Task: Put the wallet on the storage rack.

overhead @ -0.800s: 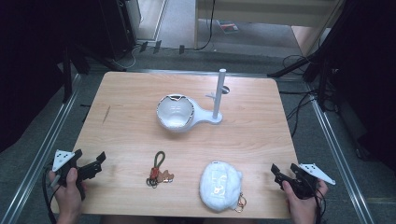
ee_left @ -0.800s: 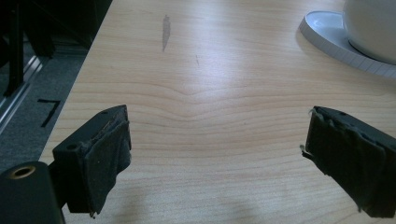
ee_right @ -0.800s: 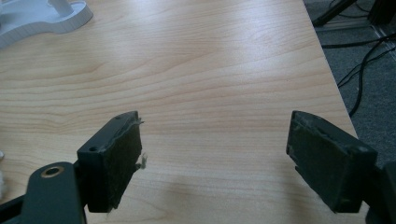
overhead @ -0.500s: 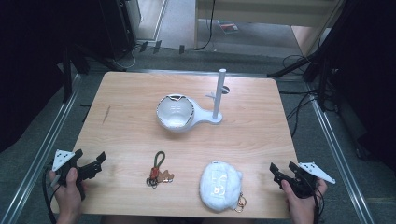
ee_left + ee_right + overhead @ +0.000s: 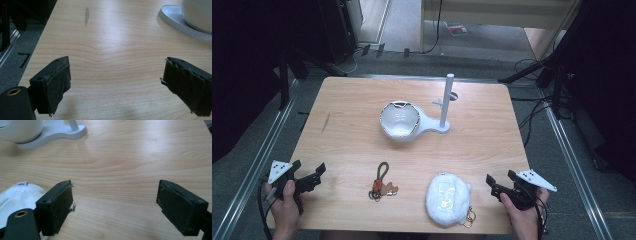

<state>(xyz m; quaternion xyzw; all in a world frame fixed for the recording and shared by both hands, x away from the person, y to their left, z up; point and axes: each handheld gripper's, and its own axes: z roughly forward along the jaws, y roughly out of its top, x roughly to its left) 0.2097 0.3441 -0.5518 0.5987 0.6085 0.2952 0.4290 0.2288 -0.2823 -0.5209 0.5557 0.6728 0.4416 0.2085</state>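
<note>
A white bowl (image 5: 399, 120) sits on a white stand with an upright post (image 5: 445, 100) at the middle of the wooden table (image 5: 352, 100). Nearer the front lie a keyring with a dark cord (image 5: 381, 182) and a fluffy white pouch (image 5: 447, 199) with a metal ring. My left gripper (image 5: 314, 172) rests open at the front left, jaws wide over bare wood (image 5: 115, 75). At the front right, just right of the pouch, my right gripper (image 5: 498, 182) is open too, with nothing between its jaws (image 5: 115, 202). The pouch (image 5: 17, 195) shows beside its left jaw.
The bowl's stand (image 5: 180, 22) reaches into the left gripper view's top right, and its base (image 5: 55, 132) lies at the top left of the right gripper view. Metal rails (image 5: 257, 165) flank the table, with cables (image 5: 532, 120) on the floor at the right.
</note>
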